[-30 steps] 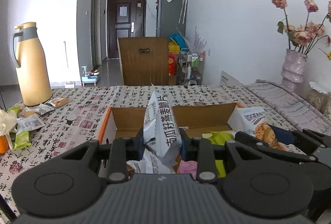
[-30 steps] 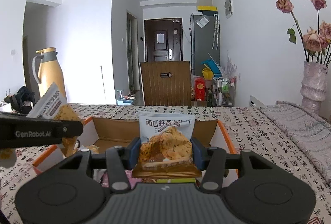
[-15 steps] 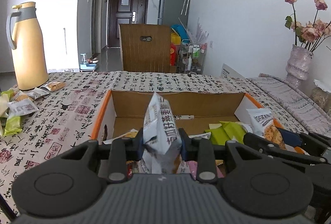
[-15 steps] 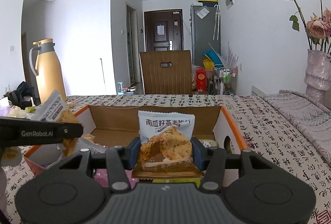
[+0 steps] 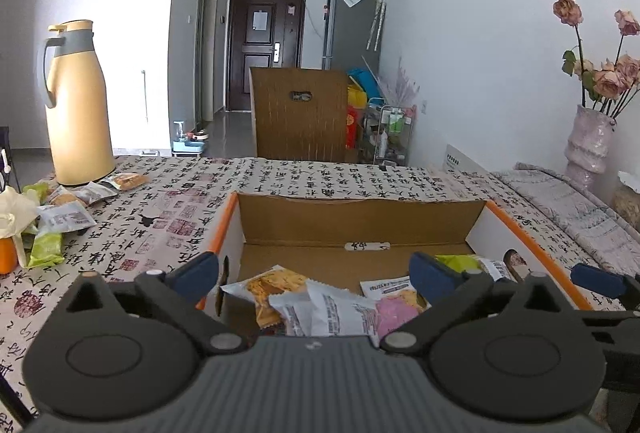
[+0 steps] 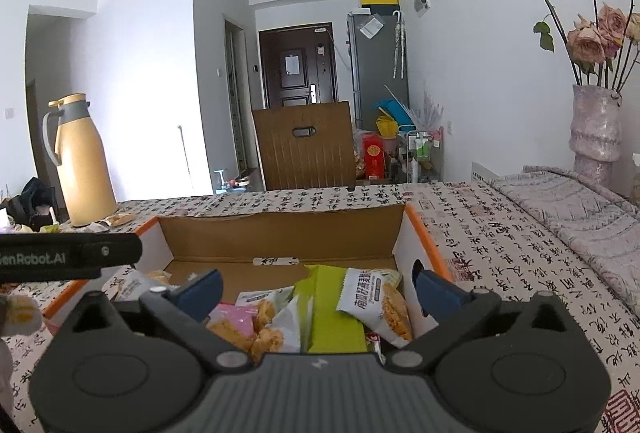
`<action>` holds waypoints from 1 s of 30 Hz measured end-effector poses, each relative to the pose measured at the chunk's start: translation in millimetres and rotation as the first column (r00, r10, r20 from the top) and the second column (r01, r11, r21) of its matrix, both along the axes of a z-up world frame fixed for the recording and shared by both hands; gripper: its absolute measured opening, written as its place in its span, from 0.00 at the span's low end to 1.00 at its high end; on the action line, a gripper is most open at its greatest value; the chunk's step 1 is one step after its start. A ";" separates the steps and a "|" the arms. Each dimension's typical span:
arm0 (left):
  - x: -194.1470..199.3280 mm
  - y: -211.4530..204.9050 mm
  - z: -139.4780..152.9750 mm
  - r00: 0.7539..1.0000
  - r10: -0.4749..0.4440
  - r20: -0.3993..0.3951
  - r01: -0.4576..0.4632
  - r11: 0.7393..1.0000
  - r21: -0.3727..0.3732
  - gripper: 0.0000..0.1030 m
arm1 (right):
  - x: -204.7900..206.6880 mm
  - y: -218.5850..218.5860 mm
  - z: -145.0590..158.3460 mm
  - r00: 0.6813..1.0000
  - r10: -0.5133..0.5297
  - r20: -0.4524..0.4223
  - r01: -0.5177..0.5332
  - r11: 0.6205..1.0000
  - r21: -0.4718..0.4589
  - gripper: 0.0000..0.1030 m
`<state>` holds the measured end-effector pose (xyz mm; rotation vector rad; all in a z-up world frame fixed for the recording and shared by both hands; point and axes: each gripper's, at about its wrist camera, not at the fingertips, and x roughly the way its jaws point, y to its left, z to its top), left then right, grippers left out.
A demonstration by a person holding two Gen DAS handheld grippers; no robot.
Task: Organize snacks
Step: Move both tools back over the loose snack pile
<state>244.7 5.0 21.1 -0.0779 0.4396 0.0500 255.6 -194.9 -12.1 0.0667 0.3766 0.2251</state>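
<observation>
Hovering: I hold both tools over the near edge of the open brown cardboard box with orange-edged white sides (image 5: pixel 362 221); everything below is placed against that box.
Left tool (image 5: pixel 316 275): jaws opening, spread wide, nothing between the blue pads; it has hold of nothing.
Right tool (image 6: pixel 318 287): jaws opening, equally wide and holding nothing; packets lie below the gap, untouched.
In the box: crinkly white foil snack packets (image 5: pixel 320 309) at the near end, mixed with a flat lime-green pouch (image 6: pixel 336 313) and a pink wrapper (image 5: pixel 394 313); the far half shows bare cardboard.
Outside the box: loose white and green foil snack packets (image 5: pixel 64 217) on the calligraphy-print cloth of the worktop (image 5: pixel 168 209), well to the box's left, beside the tall tan plastic thermos jug (image 5: pixel 78 105).
Turning relation: I judge the left tool nearer that pile, which lies leftward; packets lie flat, long axes mixed.
Handling: thin, slippery, springy film; I would pinch a sealed edge.
</observation>
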 end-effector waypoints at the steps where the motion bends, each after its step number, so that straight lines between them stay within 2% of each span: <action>1: -0.1 0.5 -0.1 1.000 0.001 -0.001 -0.001 1.000 -0.001 1.00 | -0.3 -0.4 -0.2 1.000 -0.001 0.000 0.001 1.000 0.000 1.00; 17: -5.0 -2.2 5.3 1.000 0.001 0.000 -0.001 1.000 -0.002 1.00 | -3.1 -0.4 2.8 1.000 -0.003 0.016 0.003 1.000 -0.006 1.00; 25: -20.0 -4.9 19.5 1.000 -0.009 0.018 0.009 1.000 0.019 1.00 | -18.8 -0.3 16.8 0.999 0.005 0.038 -0.004 0.999 -0.033 1.00; 30: -33.7 -3.9 18.6 1.000 -0.017 0.004 0.017 0.999 0.039 1.00 | -33.5 -3.6 19.6 0.999 0.014 0.038 -0.012 0.999 -0.045 1.00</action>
